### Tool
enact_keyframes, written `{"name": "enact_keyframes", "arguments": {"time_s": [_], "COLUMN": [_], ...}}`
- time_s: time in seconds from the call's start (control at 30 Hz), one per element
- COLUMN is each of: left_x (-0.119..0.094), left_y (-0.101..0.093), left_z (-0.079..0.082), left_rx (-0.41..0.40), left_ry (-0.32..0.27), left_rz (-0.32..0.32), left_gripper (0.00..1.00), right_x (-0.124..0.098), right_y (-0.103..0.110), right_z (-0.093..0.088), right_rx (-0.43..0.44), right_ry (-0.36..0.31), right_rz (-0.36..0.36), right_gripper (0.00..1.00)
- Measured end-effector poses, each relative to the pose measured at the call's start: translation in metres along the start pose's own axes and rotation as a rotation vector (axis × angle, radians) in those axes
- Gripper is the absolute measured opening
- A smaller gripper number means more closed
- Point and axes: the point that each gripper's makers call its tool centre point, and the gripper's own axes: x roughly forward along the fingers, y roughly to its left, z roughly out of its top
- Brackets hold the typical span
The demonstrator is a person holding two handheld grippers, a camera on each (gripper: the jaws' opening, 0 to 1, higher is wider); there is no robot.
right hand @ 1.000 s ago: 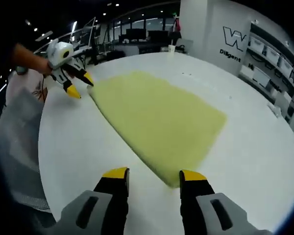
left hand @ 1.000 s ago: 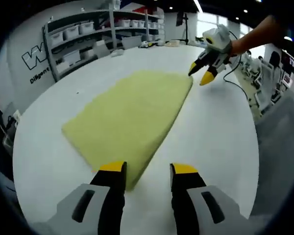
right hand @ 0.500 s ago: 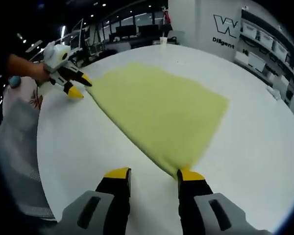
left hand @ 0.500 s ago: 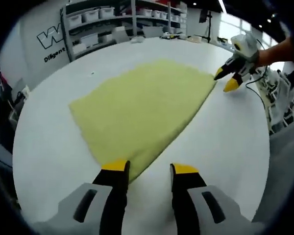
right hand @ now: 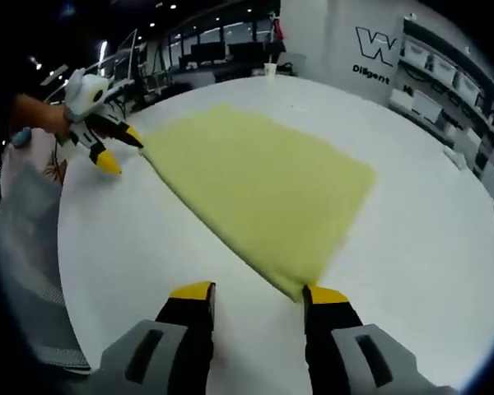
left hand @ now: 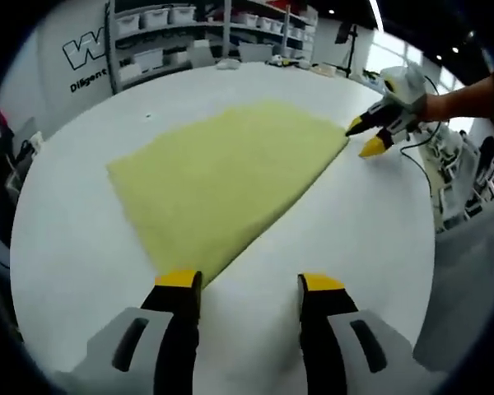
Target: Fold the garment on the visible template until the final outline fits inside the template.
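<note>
A pale yellow garment [left hand: 230, 173] lies flat on the white round table [left hand: 370, 230], folded into a four-sided shape. In the left gripper view, my left gripper [left hand: 249, 284] is open at the garment's near corner, which ends just beside its left jaw. My right gripper [left hand: 364, 138], held by a hand, is open at the far right corner. In the right gripper view the garment [right hand: 259, 185] runs away from my open right gripper [right hand: 259, 293], its near corner touching the right jaw. The left gripper [right hand: 121, 150] stands open at the far left corner.
Shelves with white bins [left hand: 173, 33] stand behind the table, next to a wall with lettering [left hand: 86, 62]. The person's grey clothing [left hand: 469, 280] hangs at the table's edge, seen too as grey clothing [right hand: 29, 247] on the left. Bare table surrounds the garment.
Both cameras shifted a little. The garment lies as before. Each gripper's jaws stand slightly wider apart, and the left gripper has drawn back a touch from the near corner.
</note>
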Motion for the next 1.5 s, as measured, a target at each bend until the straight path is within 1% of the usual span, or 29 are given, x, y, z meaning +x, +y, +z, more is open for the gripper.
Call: {"name": "enact_keyframes", "arguments": {"time_s": [0.03, 0.1, 0.17, 0.27, 0.33, 0.4, 0.47, 0.53, 0.6, 0.7, 0.8, 0.87, 0.93, 1.03, 1.13, 1.27, 1.4, 1.5], "left_x": [-0.003, -0.015, -0.022, -0.030, -0.036, -0.039, -0.042, -0.048, -0.053, -0.061, -0.069, -0.072, -0.075, -0.077, -0.073, -0.072, -0.073, -0.073], "left_y": [0.002, 0.004, 0.007, 0.007, 0.007, 0.008, 0.008, 0.008, 0.006, 0.005, -0.001, -0.003, -0.006, -0.011, -0.016, -0.023, -0.024, -0.024], "left_z": [0.001, 0.005, 0.005, -0.002, -0.003, -0.004, -0.005, -0.001, 0.003, 0.002, -0.002, -0.006, -0.009, -0.013, -0.019, -0.013, -0.010, -0.009], "left_rx": [-0.006, -0.004, 0.001, -0.016, -0.007, -0.018, -0.032, -0.057, -0.091, -0.109, -0.115, -0.149, -0.176, -0.167, -0.148, -0.156, -0.164, -0.168], "left_ry": [-0.015, -0.042, -0.067, -0.048, -0.071, -0.075, -0.087, -0.127, -0.157, -0.182, -0.206, -0.211, -0.230, -0.235, -0.209, -0.231, -0.247, -0.250], "left_rz": [0.009, 0.031, 0.048, 0.073, 0.087, 0.101, 0.106, 0.120, 0.130, 0.162, 0.153, 0.155, 0.168, 0.174, 0.170, 0.165, 0.168, 0.170], "left_gripper": [0.49, 0.51, 0.55, 0.61, 0.66, 0.69, 0.73, 0.78, 0.83, 0.94, 0.95, 0.96, 0.99, 0.99, 0.99, 0.99, 0.99, 0.99], "right_x": [-0.004, -0.013, -0.020, -0.028, -0.031, -0.033, -0.036, -0.037, -0.041, -0.047, -0.054, -0.060, -0.064, -0.067, -0.064, -0.065, -0.062, -0.062], "right_y": [-0.002, -0.005, -0.005, -0.005, -0.005, -0.002, 0.001, 0.004, 0.009, 0.014, 0.021, 0.030, 0.035, 0.039, 0.039, 0.044, 0.050, 0.053], "right_z": [0.001, 0.005, 0.006, 0.010, 0.015, 0.025, 0.031, 0.037, 0.038, 0.039, 0.039, 0.040, 0.038, 0.035, 0.027, 0.027, 0.027, 0.028], "right_rx": [0.000, 0.029, 0.043, 0.055, 0.068, 0.087, 0.111, 0.129, 0.153, 0.159, 0.157, 0.154, 0.134, 0.136, 0.146, 0.152, 0.102, 0.082], "right_ry": [-0.013, -0.053, -0.079, -0.111, -0.130, -0.165, -0.181, -0.209, -0.214, -0.238, -0.262, -0.281, -0.292, -0.312, -0.303, -0.310, -0.299, -0.299], "right_rz": [-0.007, -0.011, -0.009, -0.011, -0.011, -0.008, -0.010, -0.011, -0.014, -0.034, -0.046, -0.048, -0.063, -0.082, -0.095, -0.106, -0.108, -0.108], "right_gripper": [0.44, 0.49, 0.56, 0.67, 0.71, 0.76, 0.84, 0.91, 0.95, 0.96, 0.97, 0.97, 0.98, 0.99, 0.99, 0.99, 0.99, 0.99]}}
